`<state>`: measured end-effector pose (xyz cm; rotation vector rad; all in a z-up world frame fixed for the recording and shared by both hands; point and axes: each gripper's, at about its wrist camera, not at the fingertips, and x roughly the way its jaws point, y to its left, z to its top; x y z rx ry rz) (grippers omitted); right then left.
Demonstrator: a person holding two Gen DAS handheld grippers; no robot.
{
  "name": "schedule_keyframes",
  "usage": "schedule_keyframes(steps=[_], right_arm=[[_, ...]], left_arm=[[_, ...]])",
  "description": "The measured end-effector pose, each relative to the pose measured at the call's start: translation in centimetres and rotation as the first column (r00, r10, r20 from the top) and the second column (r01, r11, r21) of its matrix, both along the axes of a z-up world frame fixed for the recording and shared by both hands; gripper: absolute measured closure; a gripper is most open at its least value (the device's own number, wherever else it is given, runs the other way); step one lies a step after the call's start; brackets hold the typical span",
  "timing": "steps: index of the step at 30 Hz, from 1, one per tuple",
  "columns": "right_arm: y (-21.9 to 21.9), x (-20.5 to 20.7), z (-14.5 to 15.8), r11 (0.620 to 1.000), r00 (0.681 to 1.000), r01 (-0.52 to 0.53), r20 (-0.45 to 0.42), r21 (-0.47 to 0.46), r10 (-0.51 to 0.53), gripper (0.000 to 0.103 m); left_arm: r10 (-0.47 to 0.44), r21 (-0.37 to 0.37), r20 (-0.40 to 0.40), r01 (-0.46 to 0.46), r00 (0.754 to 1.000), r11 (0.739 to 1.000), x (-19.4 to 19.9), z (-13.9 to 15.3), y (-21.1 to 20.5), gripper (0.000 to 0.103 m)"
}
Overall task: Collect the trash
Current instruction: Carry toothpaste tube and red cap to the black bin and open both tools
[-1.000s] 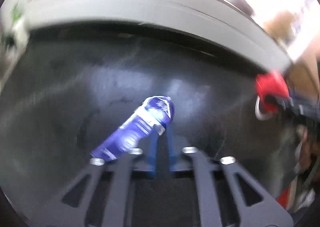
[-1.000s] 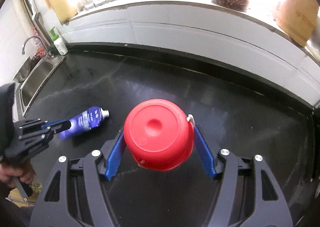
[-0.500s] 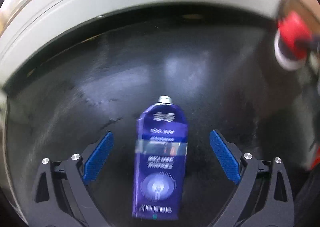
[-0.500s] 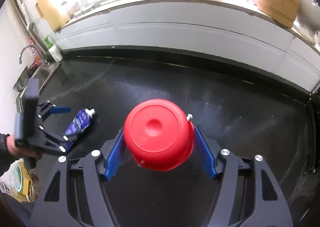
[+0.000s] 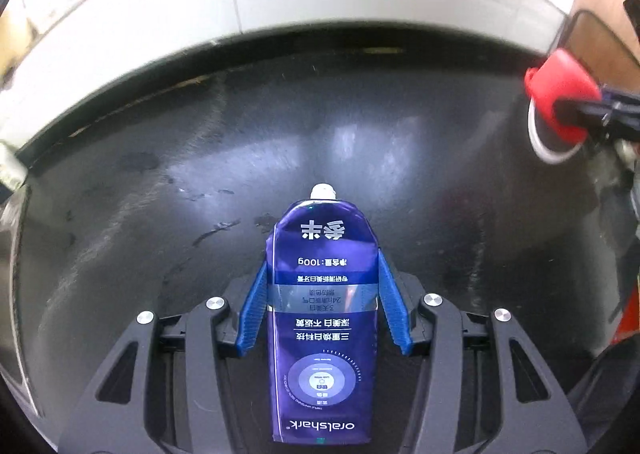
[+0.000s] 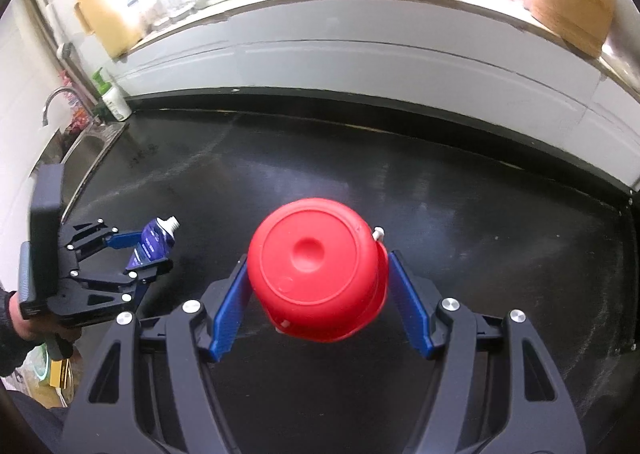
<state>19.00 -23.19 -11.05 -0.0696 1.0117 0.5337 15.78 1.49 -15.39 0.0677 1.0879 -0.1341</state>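
Left wrist view: toothpaste tube [image 5: 325,318] lies at lower centre on the black worktop [image 5: 400,158], long axis along the left gripper [image 5: 325,308], whose jaws have just closed onto its sides. Right gripper [image 6: 316,294] pinches a red bucket [image 6: 316,268].

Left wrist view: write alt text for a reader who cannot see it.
A purple toothpaste tube lies on a black countertop, clamped between the blue pads of the left tool, its white nozzle pointing away. At the right edge, the right tool holds a red bucket.
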Motion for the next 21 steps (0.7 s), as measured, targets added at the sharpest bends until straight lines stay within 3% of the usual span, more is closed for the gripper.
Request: schedule_keyframes(steps=[11,17,21], right_arm=[[6.5,-5.4,3.0,0.989,0.988,-0.148,0.051,-0.013,0.149,0.037],[12.8,-9.3,4.1,0.96,0.959,-0.279,0.055,-0.003,0.279,0.037],[18.5,-13.1,4.8,0.919,0.918,-0.393,0.058,0.007,0.392,0.037]], left_arm=[[0.206,-0.006,0.066,-0.206,0.976,0.979,-8.2,5.9,2.7,0.052],[0.348,-0.032,0.12,-0.347,0.93,0.937,-15.4,8.7,5.9,0.052],[0.423,-0.014,0.163,-0.426,0.891,0.904,-20.6,10.4,8.3,0.052]])
